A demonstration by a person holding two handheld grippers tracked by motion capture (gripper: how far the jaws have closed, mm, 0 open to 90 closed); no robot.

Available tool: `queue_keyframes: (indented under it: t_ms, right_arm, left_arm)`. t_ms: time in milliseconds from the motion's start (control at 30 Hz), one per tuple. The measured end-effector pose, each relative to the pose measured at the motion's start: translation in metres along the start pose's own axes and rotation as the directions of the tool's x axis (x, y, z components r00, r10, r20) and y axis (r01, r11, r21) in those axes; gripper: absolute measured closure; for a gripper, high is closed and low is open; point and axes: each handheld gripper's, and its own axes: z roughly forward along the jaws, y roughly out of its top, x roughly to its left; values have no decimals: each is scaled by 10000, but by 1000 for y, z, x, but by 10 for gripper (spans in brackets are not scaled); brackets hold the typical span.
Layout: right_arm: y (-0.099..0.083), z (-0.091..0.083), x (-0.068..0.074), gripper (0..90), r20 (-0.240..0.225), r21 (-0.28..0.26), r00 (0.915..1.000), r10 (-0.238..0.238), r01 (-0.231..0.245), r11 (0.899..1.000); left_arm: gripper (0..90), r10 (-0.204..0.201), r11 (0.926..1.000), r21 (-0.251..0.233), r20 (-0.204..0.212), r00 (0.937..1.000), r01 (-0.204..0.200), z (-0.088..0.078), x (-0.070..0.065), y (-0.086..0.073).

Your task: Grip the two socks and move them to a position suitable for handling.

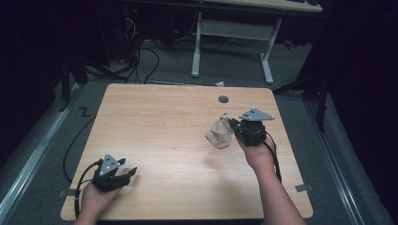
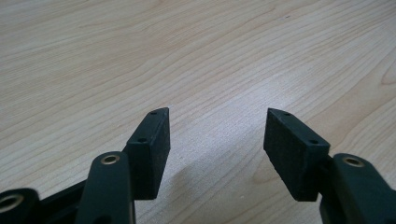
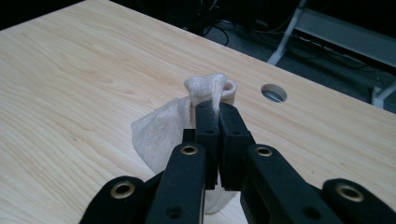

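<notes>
A small beige cloth [image 1: 220, 132] hangs off the table at the right of the high view, pinched by my right gripper [image 1: 233, 123]. In the right gripper view the jaws are pressed together on a fold of the cloth [image 3: 196, 112], and the rest of the fabric droops below them. My left gripper [image 1: 127, 168] rests low at the table's front left corner. In the left gripper view its fingers [image 2: 152, 144] stand wide apart over bare wood, nothing between them.
The wooden table [image 1: 164, 126] has a round cable hole [image 1: 223, 99] near its far edge, behind the cloth. Beyond the table stand a white desk frame [image 1: 234, 33] and cables on the dark floor.
</notes>
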Motion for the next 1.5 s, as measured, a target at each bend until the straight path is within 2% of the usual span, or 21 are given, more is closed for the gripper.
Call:
queue_keyframes:
  t_ms: [333,567,600,633,667,767,800,867,900,933,967,1000,1067,1133,1200,1333,1367,1400,1433,1467,1500]
  right_arm:
    - [9,2,31,888,-711,-248,9966,-404,387,9989]
    - [13,12,64,888,-1461,-327,9852,-898,860,9958]
    - [14,16,75,888,-1684,-330,9798,-1082,1041,9940]
    - [14,16,75,888,-1684,-330,9798,-1082,1041,9940]
    - [15,21,88,888,-2014,-369,9721,-1200,1148,9927]
    - [17,24,99,888,-2301,-424,9646,-1291,1226,9915]
    - [19,29,113,888,-2716,-502,9527,-1362,1273,9906]
    - [23,34,128,888,-3057,-534,9400,-1517,1421,9884]
    - [23,34,128,888,-3057,-534,9400,-1517,1421,9884]
    - [27,39,144,887,-3373,-654,9259,-1700,1571,9854]
    - [27,39,144,887,-3373,-654,9259,-1700,1571,9854]
    - [31,42,160,887,-3724,-796,9096,-1843,1666,9828]
    - [33,45,170,887,-3949,-875,8971,-1981,1779,9801]
    - [31,48,176,887,-4035,-794,8906,-2098,1944,9777]
    - [24,55,177,887,-4026,-539,8910,-2098,2057,9771]
    - [3,66,168,887,-3830,180,9066,-1771,1990,9798]
    - [3,66,168,887,-3830,180,9066,-1771,1990,9798]
    - [-9,68,160,887,-3648,495,9168,-1625,1934,9799]
    - [-9,68,160,887,-3648,495,9168,-1625,1934,9799]
    - [-21,69,151,887,-3479,747,9260,-1463,1829,9803]
    - [-26,69,148,887,-3444,846,9289,-1361,1751,9809]
  left_arm:
    - [411,-36,10000,-44,33,10000,36,0,0,0]
    - [410,-86,9999,-72,36,10000,86,-2,0,0]
    - [410,-93,9999,-76,43,9999,93,-2,0,0]
    - [410,-93,9999,-76,43,9999,93,-2,0,0]
    - [410,-81,9999,-82,33,10000,81,-2,0,0]
    - [409,-110,9999,-110,27,9999,110,-2,1,0]
    - [409,-134,9998,-120,5,9999,134,-2,1,0]
    - [409,-139,9998,-113,8,9999,139,-2,2,0]
    - [408,-139,9998,-113,8,9999,139,-2,2,0]
    - [407,-163,9998,-152,-5,9999,163,-2,2,1]
    - [407,-163,9998,-152,-5,9999,163,-2,2,1]
    - [407,-148,9998,-115,1,9999,148,-3,3,1]
    - [406,-228,9996,-172,-19,9997,228,-2,3,0]
    - [407,-236,9996,-177,-29,9997,235,-3,4,0]
    - [407,-216,9997,-139,-2,9998,216,-4,4,0]
    - [407,-274,9994,-222,-6,9996,274,-5,5,0]
    - [407,-274,9994,-222,-6,9996,274,-5,5,0]
    - [407,-228,9995,-200,-13,9997,228,-5,4,0]
    - [407,-228,9995,-200,-13,9997,228,-5,4,0]
    - [407,-186,9996,-190,4,9998,186,-4,4,0]
    - [407,-164,9997,-171,14,9999,164,-4,3,1]
